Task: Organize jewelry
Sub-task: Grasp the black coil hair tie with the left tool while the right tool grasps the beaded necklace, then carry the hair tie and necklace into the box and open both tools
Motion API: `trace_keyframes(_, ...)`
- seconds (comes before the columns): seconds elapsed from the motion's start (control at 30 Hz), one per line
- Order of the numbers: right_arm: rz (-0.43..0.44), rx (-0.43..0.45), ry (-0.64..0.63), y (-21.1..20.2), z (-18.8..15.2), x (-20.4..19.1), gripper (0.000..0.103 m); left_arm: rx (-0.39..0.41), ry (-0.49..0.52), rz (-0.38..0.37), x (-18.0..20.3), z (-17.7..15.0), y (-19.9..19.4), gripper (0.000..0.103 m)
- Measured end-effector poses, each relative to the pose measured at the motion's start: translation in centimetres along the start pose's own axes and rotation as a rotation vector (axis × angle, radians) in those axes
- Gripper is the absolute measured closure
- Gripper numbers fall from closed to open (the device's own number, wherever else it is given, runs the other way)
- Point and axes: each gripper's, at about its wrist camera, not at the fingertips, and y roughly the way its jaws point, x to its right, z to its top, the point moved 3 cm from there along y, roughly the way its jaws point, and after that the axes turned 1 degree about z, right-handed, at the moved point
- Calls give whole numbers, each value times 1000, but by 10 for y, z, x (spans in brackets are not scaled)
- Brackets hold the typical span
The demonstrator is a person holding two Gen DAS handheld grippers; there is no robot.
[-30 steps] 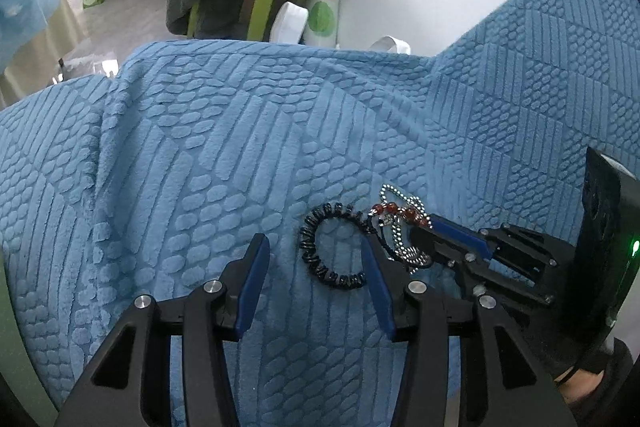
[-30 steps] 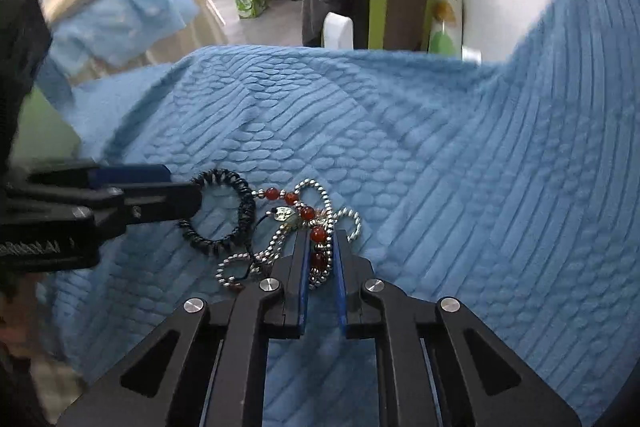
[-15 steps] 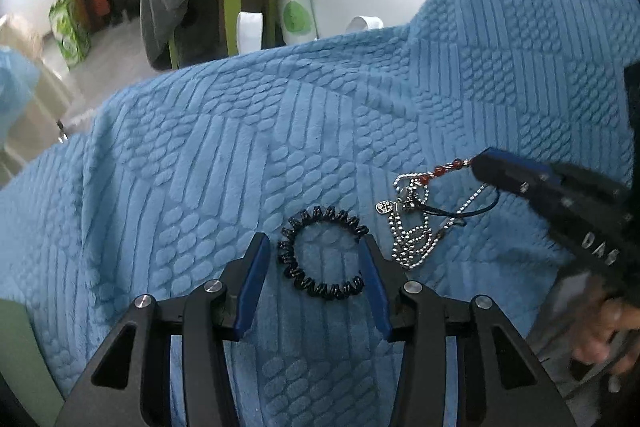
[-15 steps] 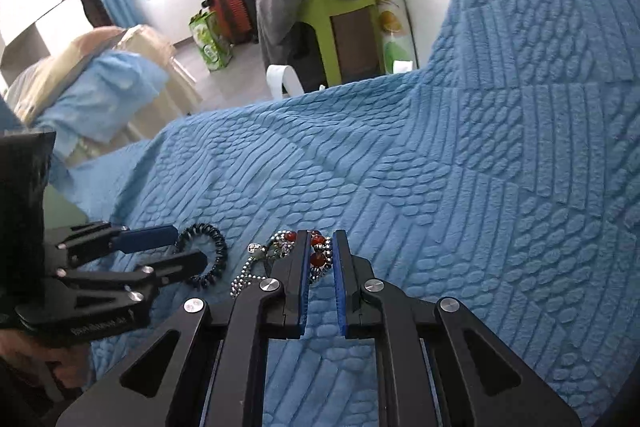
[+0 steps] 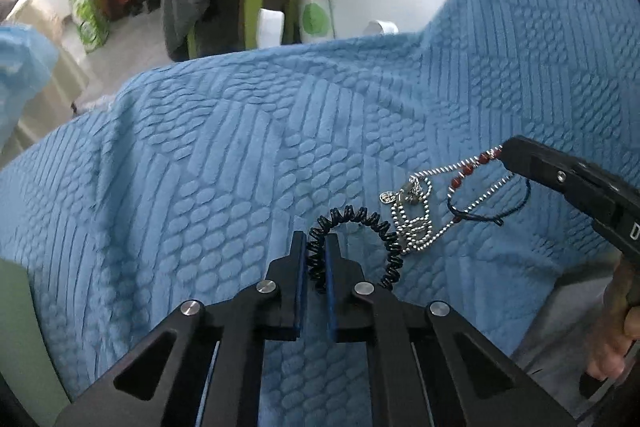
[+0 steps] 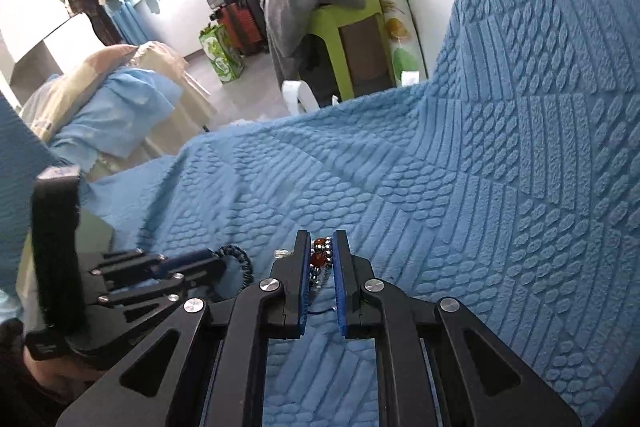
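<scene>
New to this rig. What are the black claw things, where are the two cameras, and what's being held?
There is no robot here. A person holds a hand-held gripper in each hand, and each one carries a fisheye camera looking forward along its two fingers.

The left wrist view shows the left hand-held gripper shut on a black coiled bracelet. The right one enters that view from the side, with the person's hand below it.

The right wrist view shows the right hand-held gripper shut on a silver bead chain with red beads, lifted so that it hangs, its lower end meeting the black bracelet. A thin dark cord dangles with it.

Everything sits over a blue textured blanket.
</scene>
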Motion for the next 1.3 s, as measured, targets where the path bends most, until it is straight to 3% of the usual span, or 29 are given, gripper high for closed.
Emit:
trace_keyframes(0.3,73,62,2,-41,16,-26,94,111,-94,-23,-14,12,-71,97)
trace_keyframes(0.8,171,149,-22,-119,57,-84,94,247,-194,21,-51,8,-205,97)
trace_keyframes(1.3,206,219,-149,-176,79,-170,94,312,-223,67,-81,1,-301,97)
